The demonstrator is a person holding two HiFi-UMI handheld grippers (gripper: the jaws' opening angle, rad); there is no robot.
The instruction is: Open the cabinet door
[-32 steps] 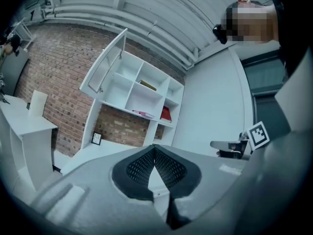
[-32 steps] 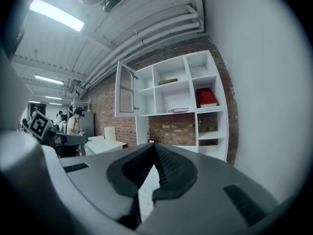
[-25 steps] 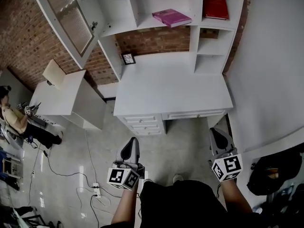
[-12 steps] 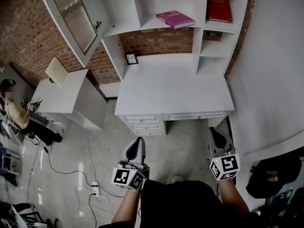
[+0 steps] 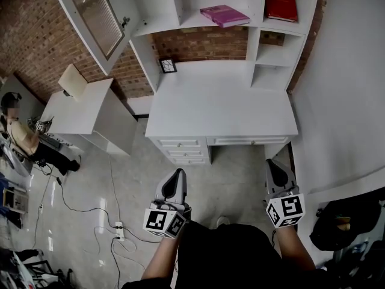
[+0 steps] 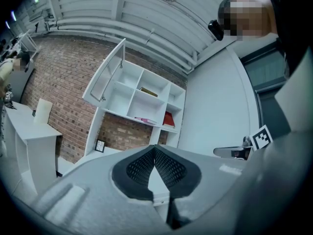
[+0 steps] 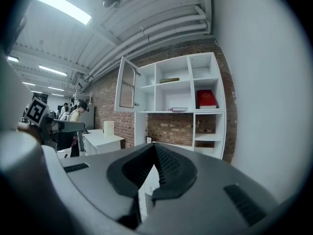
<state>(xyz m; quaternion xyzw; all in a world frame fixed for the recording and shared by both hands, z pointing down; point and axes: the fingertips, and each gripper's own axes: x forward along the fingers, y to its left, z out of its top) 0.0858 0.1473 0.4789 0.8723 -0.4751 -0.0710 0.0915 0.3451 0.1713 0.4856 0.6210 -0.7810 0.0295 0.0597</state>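
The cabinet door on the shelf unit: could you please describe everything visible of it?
The cabinet door is a white frame around a ribbed, translucent-looking panel. It stands swung wide open at the upper left corner of the shelf unit, angled out in front of the brick wall. Nothing else touches it.

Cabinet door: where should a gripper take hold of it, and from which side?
The cabinet door stands swung out from the shelves, its thin free edge toward the room. Probably grip that frame edge near the lower corner, coming from the front, one jaw on each face. No handle shows clearly.
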